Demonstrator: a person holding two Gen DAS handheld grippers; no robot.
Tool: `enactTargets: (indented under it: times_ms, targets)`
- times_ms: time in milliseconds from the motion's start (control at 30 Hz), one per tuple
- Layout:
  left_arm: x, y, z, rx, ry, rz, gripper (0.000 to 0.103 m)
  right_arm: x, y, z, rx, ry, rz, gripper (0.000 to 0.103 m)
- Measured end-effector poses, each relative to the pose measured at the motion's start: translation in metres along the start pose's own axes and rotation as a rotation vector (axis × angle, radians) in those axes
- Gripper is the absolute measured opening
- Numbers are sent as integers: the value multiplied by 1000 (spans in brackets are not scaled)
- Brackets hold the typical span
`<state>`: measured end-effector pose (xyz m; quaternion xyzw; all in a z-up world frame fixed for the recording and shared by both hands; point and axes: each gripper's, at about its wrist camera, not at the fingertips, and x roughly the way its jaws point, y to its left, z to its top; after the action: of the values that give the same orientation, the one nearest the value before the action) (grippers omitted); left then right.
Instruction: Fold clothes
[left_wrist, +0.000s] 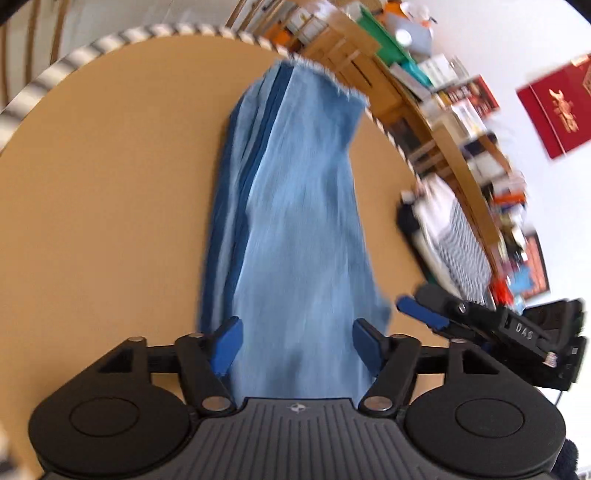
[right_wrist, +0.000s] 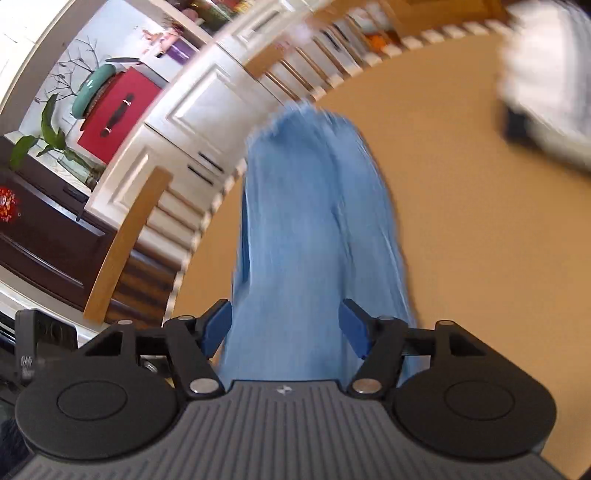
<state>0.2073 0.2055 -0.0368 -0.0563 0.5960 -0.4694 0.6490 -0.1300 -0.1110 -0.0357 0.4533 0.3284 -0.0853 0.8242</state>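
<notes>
I see tan desk (left_wrist: 92, 192) with striped edge; folded blue jeans (left_wrist: 295, 206) lie lengthwise on it, frayed hem at far end; left gripper (left_wrist: 295, 345) jaws spread, denim beneath, not pinched; right gripper (right_wrist: 286, 328) jaws likewise apart over jeans.

A long strip of light blue denim (left_wrist: 295, 206) is lying lengthwise on a tan bench (left_wrist: 110, 206), its frayed end pointing away. The left claw (left_wrist: 295, 345) is hovering over the near end with its blue pads spread wide, the cloth showing between them without being pinched. The right claw (left_wrist: 424, 314) is reaching in from the right edge. Cluttered wooden shelves (left_wrist: 424, 103) are blurring past behind the bench.
</notes>
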Motion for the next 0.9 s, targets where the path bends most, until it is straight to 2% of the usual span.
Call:
enactTargets:
  times_ms: [33, 133, 200, 233, 267, 367, 467, 600, 733, 900]
  targets:
    - [-10, 9, -14, -30, 3, -10, 81, -15, -14, -16, 75, -7, 11, 67]
    - [-21, 40, -61, -102, 26, -38, 82, -39, -53, -65, 331, -29, 49, 70]
    - [-17, 53, -80, -160, 22, -37, 82, -40, -64, -85, 390, -25, 37, 70]
    - [-12, 58, -86, -192, 9, -49, 81, -39, -69, -94, 413, -23, 27, 66]
    - [-9, 64, -90, -223, -11, -76, 81, -38, -71, -99, 435, -25, 32, 68]
    - [-1, 75, -97, -332, -23, -155, 81, -33, -74, -109, 500, -34, 73, 68]
    - [6, 85, -102, -412, -18, -217, 79, -19, -76, -113, 600, 9, 143, 68]
    - [22, 81, -97, -462, -43, -221, 75, -7, -67, -108, 582, -9, 142, 67]
    - [34, 71, -87, -431, -59, -186, 72, 0, -63, -105, 598, -18, 142, 71]
    - [29, 72, -84, -434, -56, -178, 71, 0, -66, -109, 610, -25, 154, 71]
